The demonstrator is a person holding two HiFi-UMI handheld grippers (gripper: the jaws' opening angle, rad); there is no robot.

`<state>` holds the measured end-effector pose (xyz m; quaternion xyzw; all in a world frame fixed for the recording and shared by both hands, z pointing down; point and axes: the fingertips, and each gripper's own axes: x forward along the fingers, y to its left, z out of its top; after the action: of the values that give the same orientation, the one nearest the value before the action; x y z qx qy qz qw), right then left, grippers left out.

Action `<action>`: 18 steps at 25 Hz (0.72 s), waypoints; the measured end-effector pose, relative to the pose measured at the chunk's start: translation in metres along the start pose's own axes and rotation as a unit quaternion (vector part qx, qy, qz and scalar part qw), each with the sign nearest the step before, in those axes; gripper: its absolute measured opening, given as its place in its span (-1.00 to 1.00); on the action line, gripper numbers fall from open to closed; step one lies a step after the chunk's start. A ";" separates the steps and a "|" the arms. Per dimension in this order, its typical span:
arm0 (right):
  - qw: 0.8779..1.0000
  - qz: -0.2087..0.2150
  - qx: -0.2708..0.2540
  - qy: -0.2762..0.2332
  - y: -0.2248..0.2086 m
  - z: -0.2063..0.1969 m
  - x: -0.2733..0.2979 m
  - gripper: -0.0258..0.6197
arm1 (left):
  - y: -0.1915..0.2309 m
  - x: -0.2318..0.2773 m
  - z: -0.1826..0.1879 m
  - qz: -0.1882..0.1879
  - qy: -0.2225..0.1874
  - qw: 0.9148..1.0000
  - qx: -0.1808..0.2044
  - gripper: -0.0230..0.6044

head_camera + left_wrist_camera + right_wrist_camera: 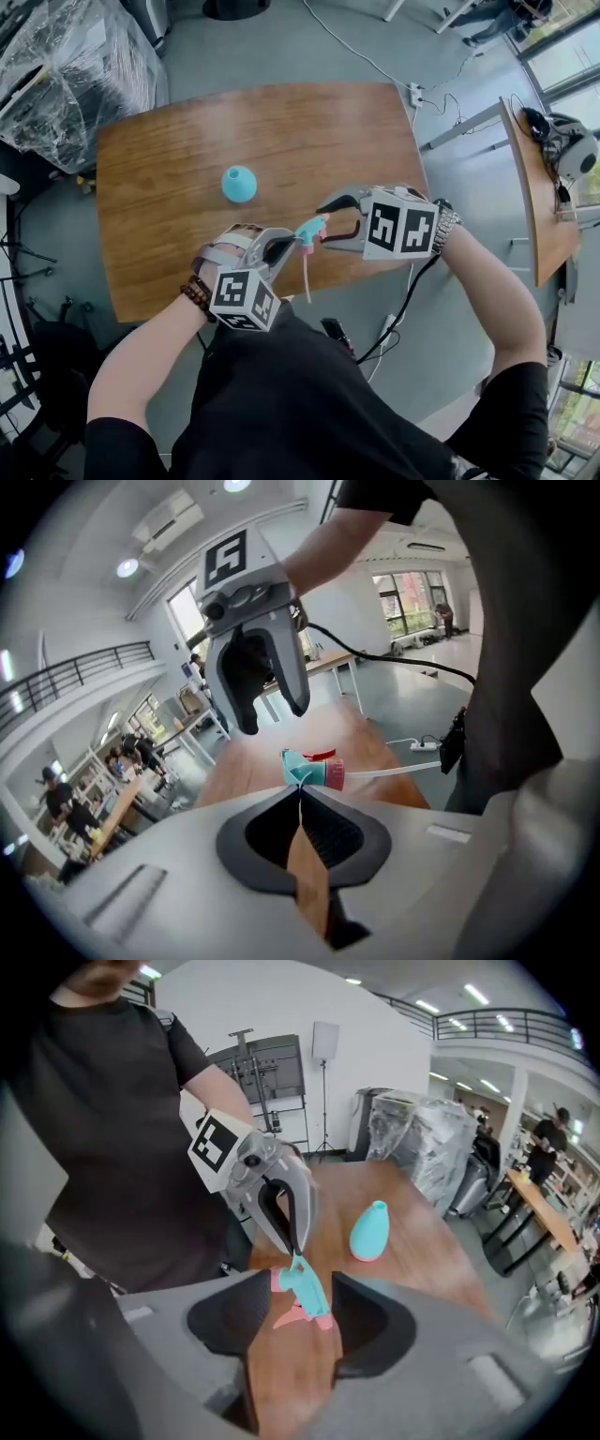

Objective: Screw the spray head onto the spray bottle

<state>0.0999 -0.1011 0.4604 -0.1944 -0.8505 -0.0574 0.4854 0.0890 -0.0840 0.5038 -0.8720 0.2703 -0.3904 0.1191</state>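
The teal spray head point(310, 230) with a pink collar and a white dip tube point(306, 277) hangs in the air above the near edge of the wooden table point(281, 131). My left gripper point(295, 239) is shut on the spray head's point(314, 768) teal nozzle end. My right gripper point(326, 225) faces it from the right. Its jaws stand open on either side of the spray head point(305, 1288), with gaps on both sides. The teal spray bottle point(239, 184) stands upright and alone on the table, farther away; the right gripper view shows the bottle point(369, 1232) past the jaws.
A plastic-wrapped bundle point(66, 66) sits off the table's far left corner. A second wooden desk point(534, 197) stands to the right. A power strip point(415, 94) and cables lie on the floor near the far right corner. People work at benches in the background.
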 end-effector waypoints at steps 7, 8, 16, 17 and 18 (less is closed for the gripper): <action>0.997 0.072 -0.007 0.032 0.014 0.008 0.002 -0.28 | 0.000 -0.024 0.026 0.021 -0.041 0.991 0.126 -0.85; 0.996 0.087 -0.004 0.036 0.019 0.009 0.003 -0.28 | -0.001 -0.027 0.029 0.023 -0.045 0.989 0.139 -0.85; 0.985 0.160 -0.021 0.064 0.061 0.006 0.015 -0.20 | -0.015 -0.036 0.051 0.032 -0.071 0.966 0.246 -0.85; 0.985 0.161 -0.024 0.064 0.063 0.006 0.016 -0.20 | -0.016 -0.036 0.053 0.033 -0.074 0.964 0.252 -0.85; 0.985 0.161 -0.027 0.063 0.064 0.006 0.018 -0.20 | -0.016 -0.036 0.054 0.034 -0.077 0.963 0.257 -0.85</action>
<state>0.1118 -0.0357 0.4669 -0.3374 -0.7739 -0.0134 0.5358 0.1158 -0.0500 0.4520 -0.8295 0.1808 -0.3746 0.3729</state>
